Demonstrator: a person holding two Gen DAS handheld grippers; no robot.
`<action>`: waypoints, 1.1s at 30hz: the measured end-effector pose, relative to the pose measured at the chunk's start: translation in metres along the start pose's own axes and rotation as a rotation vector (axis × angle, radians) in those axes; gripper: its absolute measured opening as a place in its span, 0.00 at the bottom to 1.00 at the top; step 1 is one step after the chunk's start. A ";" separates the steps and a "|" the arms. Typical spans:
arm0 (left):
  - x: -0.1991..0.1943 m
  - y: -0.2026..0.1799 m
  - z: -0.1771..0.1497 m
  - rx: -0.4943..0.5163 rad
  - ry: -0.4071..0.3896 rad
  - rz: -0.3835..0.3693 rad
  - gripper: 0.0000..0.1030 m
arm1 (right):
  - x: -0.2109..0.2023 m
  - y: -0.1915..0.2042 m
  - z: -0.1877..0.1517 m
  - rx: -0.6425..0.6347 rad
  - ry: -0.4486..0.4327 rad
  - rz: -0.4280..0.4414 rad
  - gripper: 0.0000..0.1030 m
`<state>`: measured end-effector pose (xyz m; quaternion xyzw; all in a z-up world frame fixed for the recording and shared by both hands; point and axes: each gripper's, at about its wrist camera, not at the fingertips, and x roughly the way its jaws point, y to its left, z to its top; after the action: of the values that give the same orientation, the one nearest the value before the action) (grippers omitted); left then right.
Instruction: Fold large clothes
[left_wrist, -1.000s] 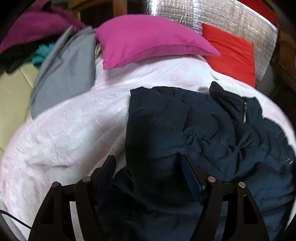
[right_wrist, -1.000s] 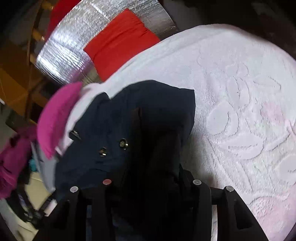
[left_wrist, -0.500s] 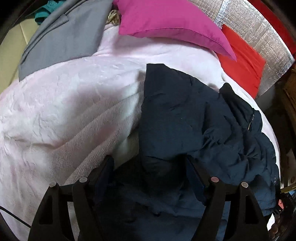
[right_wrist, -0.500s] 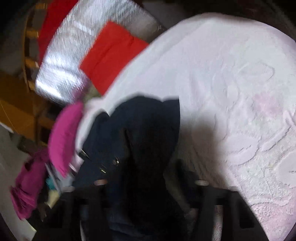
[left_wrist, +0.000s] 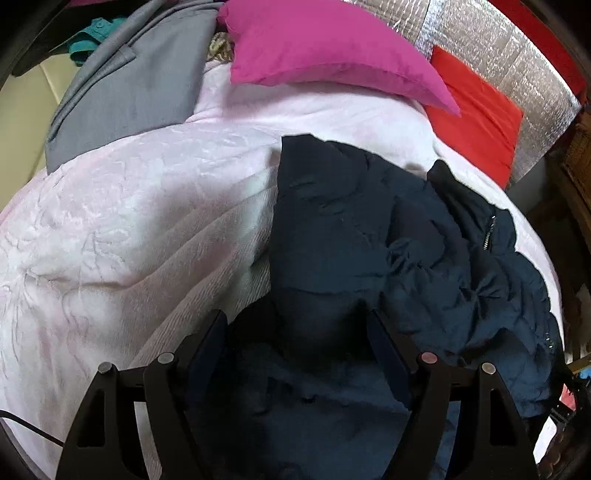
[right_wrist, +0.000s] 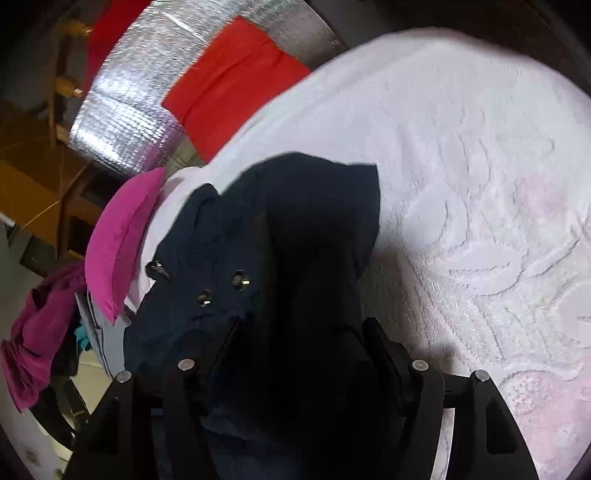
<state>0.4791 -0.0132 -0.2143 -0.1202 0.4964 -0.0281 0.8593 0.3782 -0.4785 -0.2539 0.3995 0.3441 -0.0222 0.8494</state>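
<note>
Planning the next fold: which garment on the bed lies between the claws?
The navy padded jacket, crumpled with snaps and a zip; the grey garment lies flat, far off beside the pink pillow.

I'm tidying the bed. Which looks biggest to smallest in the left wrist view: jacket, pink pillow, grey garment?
1. Jacket, though nearest the camera.
2. Pink pillow and grey garment look alike; no ranking.

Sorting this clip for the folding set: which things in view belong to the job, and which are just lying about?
In the job:
- navy jacket, bunched between both pairs of fingers
- left gripper
- right gripper
- pale pink bedspread, the folding surface

Lying about:
- magenta pillow
- grey garment
- red cloth
- silver foil panel
- teal garment
- purple garment
</note>
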 end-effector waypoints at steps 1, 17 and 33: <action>-0.008 0.001 -0.004 -0.003 -0.009 -0.003 0.76 | -0.006 0.002 -0.002 -0.006 -0.010 0.008 0.67; -0.049 0.018 -0.039 -0.024 -0.037 -0.051 0.76 | -0.037 -0.015 -0.019 0.073 -0.029 0.030 0.67; -0.028 -0.006 -0.013 0.042 -0.121 -0.033 0.76 | 0.000 -0.008 -0.014 0.029 0.008 -0.016 0.71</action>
<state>0.4540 -0.0171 -0.1954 -0.1118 0.4410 -0.0453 0.8893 0.3681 -0.4741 -0.2651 0.4091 0.3501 -0.0325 0.8420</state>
